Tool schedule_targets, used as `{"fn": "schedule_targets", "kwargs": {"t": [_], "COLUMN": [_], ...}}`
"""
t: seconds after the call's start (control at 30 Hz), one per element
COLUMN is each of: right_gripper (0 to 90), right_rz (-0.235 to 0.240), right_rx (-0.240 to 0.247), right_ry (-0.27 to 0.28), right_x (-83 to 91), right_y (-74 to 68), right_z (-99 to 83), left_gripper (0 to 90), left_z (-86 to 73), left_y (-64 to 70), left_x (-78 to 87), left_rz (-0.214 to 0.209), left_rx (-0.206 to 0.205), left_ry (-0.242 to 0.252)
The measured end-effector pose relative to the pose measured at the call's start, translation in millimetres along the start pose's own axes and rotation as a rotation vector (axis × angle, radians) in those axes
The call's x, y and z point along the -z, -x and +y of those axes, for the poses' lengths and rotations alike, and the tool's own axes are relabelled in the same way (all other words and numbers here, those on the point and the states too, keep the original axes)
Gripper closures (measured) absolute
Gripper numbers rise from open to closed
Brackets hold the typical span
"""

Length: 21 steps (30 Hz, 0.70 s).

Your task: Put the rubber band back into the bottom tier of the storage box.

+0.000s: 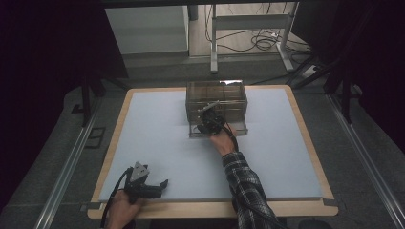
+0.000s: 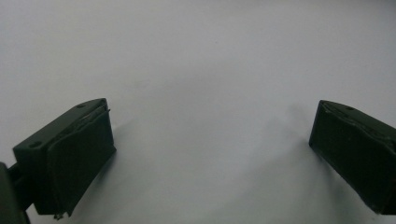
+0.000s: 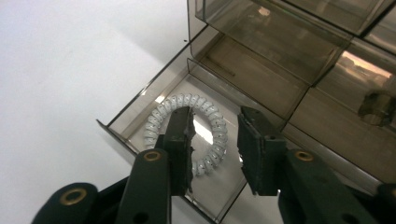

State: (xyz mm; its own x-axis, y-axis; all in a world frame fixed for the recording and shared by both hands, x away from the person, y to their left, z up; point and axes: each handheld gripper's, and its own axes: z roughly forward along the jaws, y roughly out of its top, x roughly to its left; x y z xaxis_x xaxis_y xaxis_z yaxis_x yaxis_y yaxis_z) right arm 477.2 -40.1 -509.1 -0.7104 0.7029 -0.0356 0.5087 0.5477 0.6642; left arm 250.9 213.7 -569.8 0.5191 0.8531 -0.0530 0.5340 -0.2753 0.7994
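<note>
The right gripper [image 3: 215, 140] hangs with jaws parted, gripping nothing, over a white coiled ring [image 3: 187, 133] lying in the pulled-out drawer [image 3: 140, 109] of a smoky clear drawer box [image 1: 217, 98] at centre frame. The left gripper [image 1: 162, 183], jaws spread wide and empty, rests on the pale tabletop [image 1: 157, 138] at lower left.

Left gripper [image 1: 164, 182] low at near left, held by left hand [image 1: 123, 207], jaws spread wide, nothing between. Right forearm in plaid sleeve [image 1: 247, 191] reaches forward to mid-table. Right gripper [image 3: 215, 140] angled down, jaws partly apart, nothing clamped.
</note>
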Motion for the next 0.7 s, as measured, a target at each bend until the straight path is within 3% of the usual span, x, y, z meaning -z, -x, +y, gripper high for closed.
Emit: {"fn": "schedule_targets", "kwargs": {"t": [0.7], "right_gripper": [50.0], "right_rz": [0.029], "right_rx": [0.030], "right_ry": [0.017], "right_x": [24.3], "right_y": [-7.9], "right_z": [-0.8], "left_gripper": [0.0], "left_z": [0.0], "left_y": [-0.2], "left_x": [0.1], "left_rz": [0.000], "left_rx": [-0.002], "left_ry": [-0.002]}}
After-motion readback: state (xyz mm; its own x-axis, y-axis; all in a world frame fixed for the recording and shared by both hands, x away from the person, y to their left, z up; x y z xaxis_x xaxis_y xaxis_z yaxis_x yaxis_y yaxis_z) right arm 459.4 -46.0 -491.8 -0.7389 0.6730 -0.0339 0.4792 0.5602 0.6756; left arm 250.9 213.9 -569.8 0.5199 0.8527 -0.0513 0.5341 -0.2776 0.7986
